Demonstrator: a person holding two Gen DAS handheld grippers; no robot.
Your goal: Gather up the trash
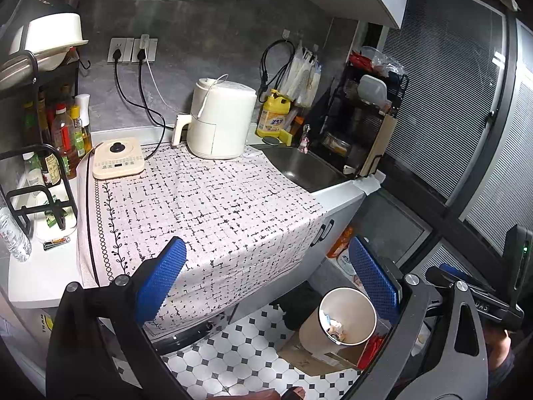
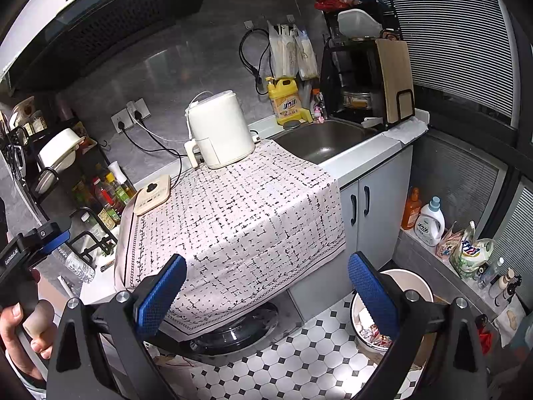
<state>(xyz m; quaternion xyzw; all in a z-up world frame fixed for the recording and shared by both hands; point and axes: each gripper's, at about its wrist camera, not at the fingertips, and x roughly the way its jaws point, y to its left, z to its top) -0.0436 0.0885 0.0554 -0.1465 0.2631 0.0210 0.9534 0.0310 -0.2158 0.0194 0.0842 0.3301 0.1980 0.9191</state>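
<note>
Grey-walled kitchen (image 1: 206, 33), checkered floor (image 1: 240, 360)

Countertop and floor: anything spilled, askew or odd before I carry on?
Nothing spilled. The patterned cloth hangs far over the counter edge, covering the appliance below. Small wrappers lie at the counter's left end beside a plastic bottle. The bin stands upright on the floor, trash inside.

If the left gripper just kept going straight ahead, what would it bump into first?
Probably the patterned cloth draped over the counter: the open left gripper points at its hanging front edge. Depth is hard to judge.
</note>
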